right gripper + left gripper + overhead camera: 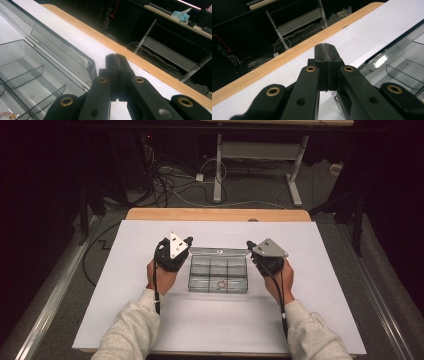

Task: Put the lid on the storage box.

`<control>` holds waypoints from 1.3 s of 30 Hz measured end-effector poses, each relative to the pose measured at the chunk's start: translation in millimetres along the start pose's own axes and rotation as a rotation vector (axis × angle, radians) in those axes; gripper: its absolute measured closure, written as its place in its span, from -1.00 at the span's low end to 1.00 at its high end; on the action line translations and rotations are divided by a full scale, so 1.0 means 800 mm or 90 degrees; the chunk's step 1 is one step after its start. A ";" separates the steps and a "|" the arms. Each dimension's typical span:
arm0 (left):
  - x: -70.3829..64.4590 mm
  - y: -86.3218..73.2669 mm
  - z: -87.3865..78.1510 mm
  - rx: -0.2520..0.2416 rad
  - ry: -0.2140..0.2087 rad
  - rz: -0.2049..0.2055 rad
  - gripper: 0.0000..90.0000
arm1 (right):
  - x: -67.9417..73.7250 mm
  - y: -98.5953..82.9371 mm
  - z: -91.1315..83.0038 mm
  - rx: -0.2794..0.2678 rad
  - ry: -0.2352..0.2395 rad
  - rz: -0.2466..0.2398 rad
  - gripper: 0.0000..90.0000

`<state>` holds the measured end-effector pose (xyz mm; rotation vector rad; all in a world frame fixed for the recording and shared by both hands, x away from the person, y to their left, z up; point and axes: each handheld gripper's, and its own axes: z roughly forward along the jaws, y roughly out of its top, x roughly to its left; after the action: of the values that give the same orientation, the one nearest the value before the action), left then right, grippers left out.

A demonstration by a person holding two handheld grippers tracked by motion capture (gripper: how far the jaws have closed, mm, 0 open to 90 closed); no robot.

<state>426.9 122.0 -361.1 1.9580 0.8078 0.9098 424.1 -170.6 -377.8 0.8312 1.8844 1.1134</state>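
Observation:
A clear plastic compartment box [218,275] lies in the middle of the white sheet, its lid [218,251] folded open at the far side. A small beaded ring [220,284] rests in a front compartment. My left gripper [187,240] hovers at the box's far left corner, jaws shut with nothing between them [327,48]; the box [402,62] lies to its right. My right gripper [250,244] stands at the far right corner, also shut on nothing [115,59]. The box [30,72] and a few beads [8,115] show at its left.
The white sheet [150,320] covers a wooden table whose far edge [218,214] lies just beyond the box. Behind it stand a white desk frame [257,157] and cables on the floor [170,185]. Metal rails run along both sides.

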 end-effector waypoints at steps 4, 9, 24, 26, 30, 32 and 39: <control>-0.002 -0.002 -0.002 0.001 0.002 0.003 0.94 | 0.002 -0.002 -0.002 0.000 0.002 0.002 1.00; -0.007 -0.006 -0.004 0.000 0.007 0.012 0.94 | 0.005 -0.005 -0.005 -0.002 -0.001 0.001 1.00; -0.017 -0.012 -0.010 0.011 0.014 0.026 0.95 | 0.013 -0.011 -0.014 -0.007 -0.002 -0.009 1.00; -0.019 -0.013 -0.011 0.012 0.016 0.029 0.95 | 0.014 -0.013 -0.014 -0.009 -0.006 -0.013 1.00; -0.021 -0.015 -0.013 0.015 0.017 0.032 0.95 | 0.017 -0.015 -0.016 -0.008 -0.009 -0.012 1.00; -0.022 -0.017 -0.014 0.013 0.016 0.030 0.95 | 0.018 -0.015 -0.016 -0.008 -0.012 -0.021 1.00; -0.026 -0.021 -0.018 0.015 0.020 0.037 0.95 | 0.022 -0.019 -0.018 -0.011 -0.015 -0.023 1.00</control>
<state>400.8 119.2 -375.5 2.0016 0.7860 0.9709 401.3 -167.7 -391.9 0.7953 1.8609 1.0916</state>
